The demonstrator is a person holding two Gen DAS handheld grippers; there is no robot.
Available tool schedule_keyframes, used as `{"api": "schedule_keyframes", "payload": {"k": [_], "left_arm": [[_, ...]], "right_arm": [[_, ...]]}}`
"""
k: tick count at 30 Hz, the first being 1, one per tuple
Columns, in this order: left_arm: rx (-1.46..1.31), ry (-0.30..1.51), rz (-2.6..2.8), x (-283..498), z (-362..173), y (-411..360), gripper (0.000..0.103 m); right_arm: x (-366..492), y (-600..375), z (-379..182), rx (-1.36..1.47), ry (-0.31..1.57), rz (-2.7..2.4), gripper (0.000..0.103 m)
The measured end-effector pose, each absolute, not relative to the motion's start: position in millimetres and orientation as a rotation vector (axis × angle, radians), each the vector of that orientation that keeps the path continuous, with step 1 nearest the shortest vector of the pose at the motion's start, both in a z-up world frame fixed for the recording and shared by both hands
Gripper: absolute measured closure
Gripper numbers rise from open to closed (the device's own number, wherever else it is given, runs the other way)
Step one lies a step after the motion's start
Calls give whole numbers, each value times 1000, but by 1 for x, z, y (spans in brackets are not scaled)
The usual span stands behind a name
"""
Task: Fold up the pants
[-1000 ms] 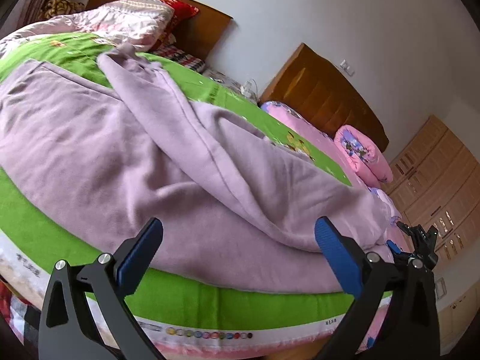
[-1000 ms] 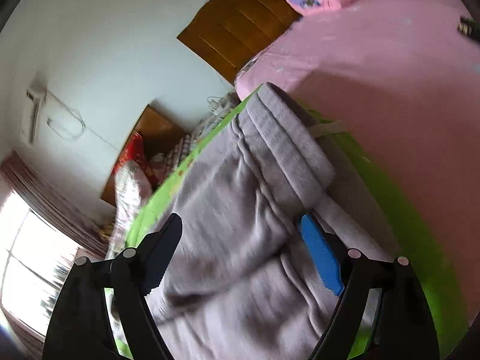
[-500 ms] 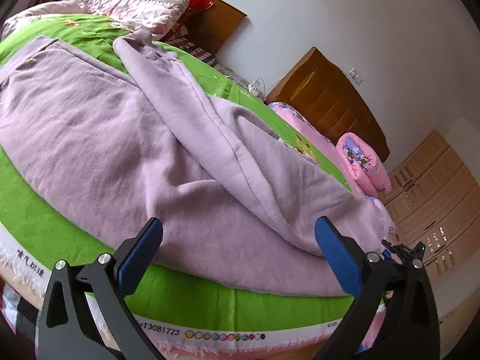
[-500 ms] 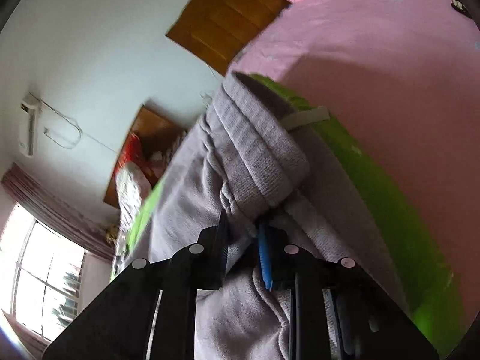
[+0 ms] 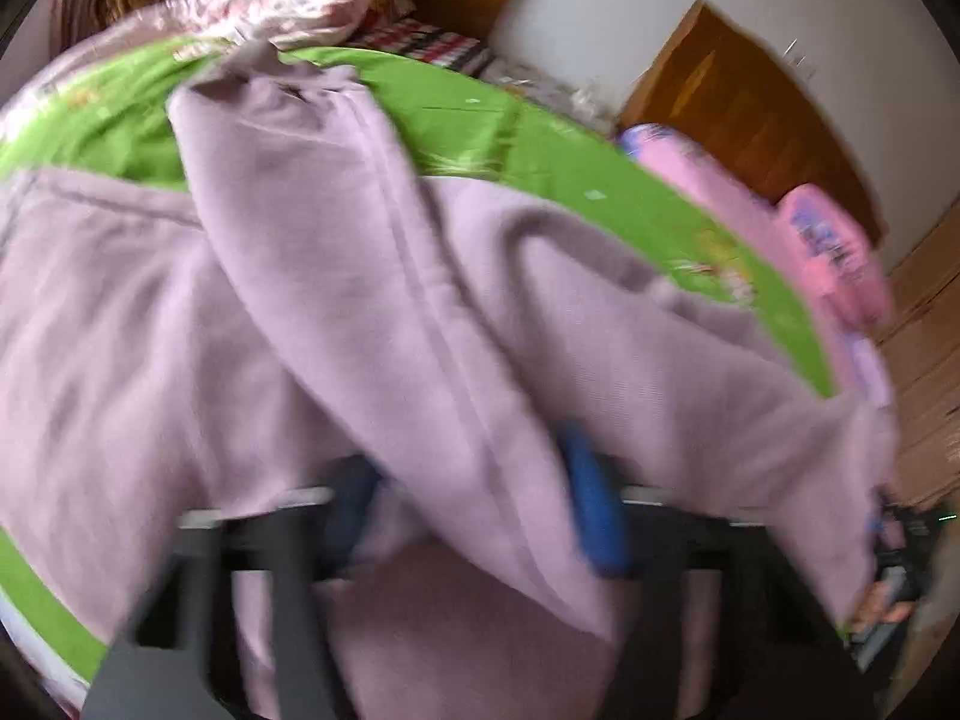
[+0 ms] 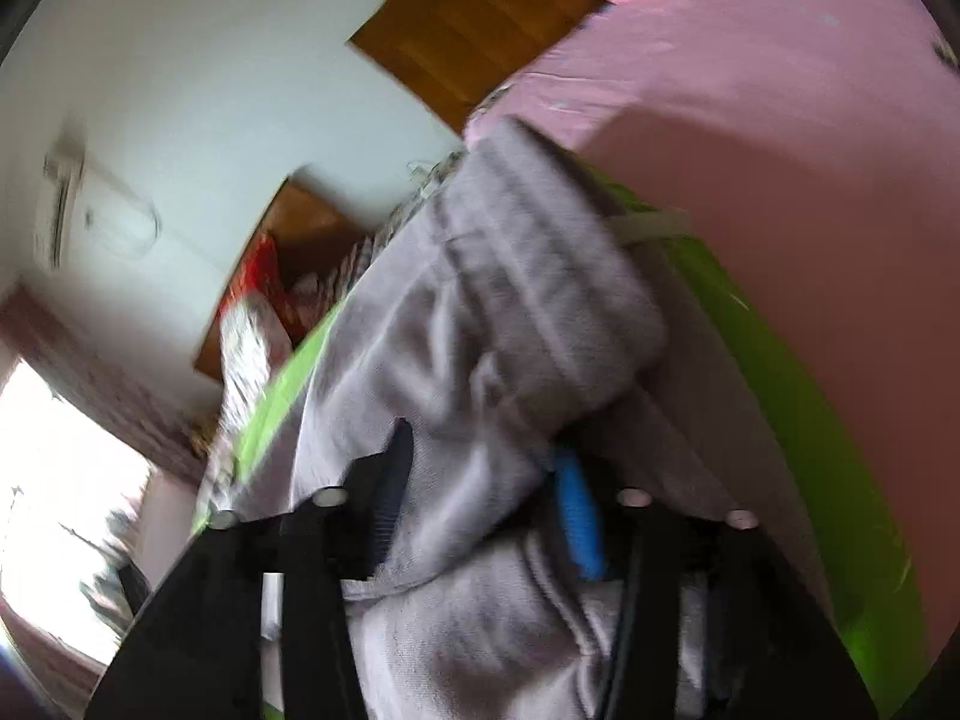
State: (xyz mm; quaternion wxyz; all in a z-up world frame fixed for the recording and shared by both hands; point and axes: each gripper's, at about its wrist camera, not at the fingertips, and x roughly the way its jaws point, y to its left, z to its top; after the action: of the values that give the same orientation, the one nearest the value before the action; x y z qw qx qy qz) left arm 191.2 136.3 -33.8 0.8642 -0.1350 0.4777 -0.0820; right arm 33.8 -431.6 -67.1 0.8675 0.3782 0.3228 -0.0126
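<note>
Pants (image 5: 336,312) of pale lilac fleece sprawl across the green sheet (image 5: 540,144) of the bed, one leg thrown slantwise over the rest, its cuff up near the quilt (image 5: 282,6) at the head end. Left tongs (image 5: 474,516) sit at the near edge with a fold of that leg bunched between their blue pads; the view is blurred, so whether they pinch it I cannot tell. Right tongs (image 6: 486,504) are at the waistband (image 6: 552,276) end, beside the neighbouring pink bed (image 6: 780,108), their jaws partly closed around a thick wad of the fleece.
</note>
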Motion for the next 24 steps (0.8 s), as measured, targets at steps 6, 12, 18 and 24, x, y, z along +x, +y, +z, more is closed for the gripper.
{"api": "schedule_keyframes", "payload": {"k": [6,12,18,24], "left_arm": [[-325,892,-266,188,-10,151,85],[-318,744,-402,195,76,153,85],[-371,608,-426,138,98,175,84],[-396,805,-392,115,-9,176,83]], "right_arm": [[31,-439,-53,756,659,-63,87],[35,-447,17,702,547,-17,87],[-8,-441,39,701,464,44,87],[-48,-440,-53,761,620,-41,87]]}}
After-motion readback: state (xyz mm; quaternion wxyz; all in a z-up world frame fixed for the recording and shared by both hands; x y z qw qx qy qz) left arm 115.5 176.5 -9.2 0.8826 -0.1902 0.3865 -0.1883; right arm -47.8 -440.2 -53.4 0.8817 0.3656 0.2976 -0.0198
